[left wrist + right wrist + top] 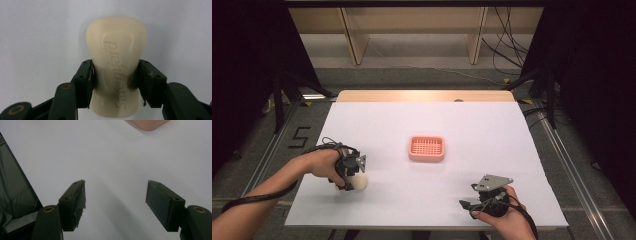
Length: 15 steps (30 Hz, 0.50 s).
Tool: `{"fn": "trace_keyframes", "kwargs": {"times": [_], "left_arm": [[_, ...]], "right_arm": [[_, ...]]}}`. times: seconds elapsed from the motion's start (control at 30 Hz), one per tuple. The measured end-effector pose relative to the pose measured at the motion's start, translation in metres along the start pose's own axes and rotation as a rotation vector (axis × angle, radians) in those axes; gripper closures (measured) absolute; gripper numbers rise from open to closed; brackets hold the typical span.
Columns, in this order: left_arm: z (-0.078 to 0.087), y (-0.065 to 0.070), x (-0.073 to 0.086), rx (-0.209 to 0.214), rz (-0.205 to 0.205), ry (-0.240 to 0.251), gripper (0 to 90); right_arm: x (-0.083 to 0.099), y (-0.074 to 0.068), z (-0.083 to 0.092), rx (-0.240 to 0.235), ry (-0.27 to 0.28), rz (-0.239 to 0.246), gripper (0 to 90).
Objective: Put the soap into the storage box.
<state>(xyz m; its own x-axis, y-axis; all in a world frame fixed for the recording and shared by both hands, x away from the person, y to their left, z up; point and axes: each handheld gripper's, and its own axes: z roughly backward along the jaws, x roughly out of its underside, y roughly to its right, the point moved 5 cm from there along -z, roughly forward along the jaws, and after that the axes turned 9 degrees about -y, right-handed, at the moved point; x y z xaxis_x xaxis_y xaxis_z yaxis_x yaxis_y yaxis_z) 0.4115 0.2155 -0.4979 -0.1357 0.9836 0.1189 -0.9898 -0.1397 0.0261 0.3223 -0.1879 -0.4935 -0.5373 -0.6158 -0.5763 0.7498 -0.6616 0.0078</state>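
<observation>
A cream bar of soap (116,65) with an embossed logo lies on the white table cover, and my left gripper (115,82) is shut on its narrow waist. In the high view the soap (358,183) sits at the front left under the left gripper (349,175). A pink slotted soap dish (426,148) stands near the table's middle; its corner (147,124) shows at the top of the right gripper view. My right gripper (115,205) stands open over bare table, at the front right in the high view (472,202).
The white cover (437,125) spans most of the table, with a wooden strip along the far edge. Beyond it are wooden shelf legs, cables and dark stands on the floor. The table's left edge (20,175) shows in the right gripper view.
</observation>
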Motion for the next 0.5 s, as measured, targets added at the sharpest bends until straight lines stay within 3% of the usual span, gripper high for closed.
{"fn": "trace_keyframes", "kwargs": {"times": [0.43, 0.5], "left_arm": [[0.0064, 0.0025, -0.0001, 0.01, 0.031, 0.03, 49.0], [0.0082, 0.0008, -0.0003, -0.01, 0.012, 0.031, 49.0]], "right_arm": [[0.0002, 0.0, 0.0003, -0.002, -0.002, -0.004, 33.0], [0.0002, 0.0001, 0.0006, -0.001, -0.003, -0.008, 33.0]]}}
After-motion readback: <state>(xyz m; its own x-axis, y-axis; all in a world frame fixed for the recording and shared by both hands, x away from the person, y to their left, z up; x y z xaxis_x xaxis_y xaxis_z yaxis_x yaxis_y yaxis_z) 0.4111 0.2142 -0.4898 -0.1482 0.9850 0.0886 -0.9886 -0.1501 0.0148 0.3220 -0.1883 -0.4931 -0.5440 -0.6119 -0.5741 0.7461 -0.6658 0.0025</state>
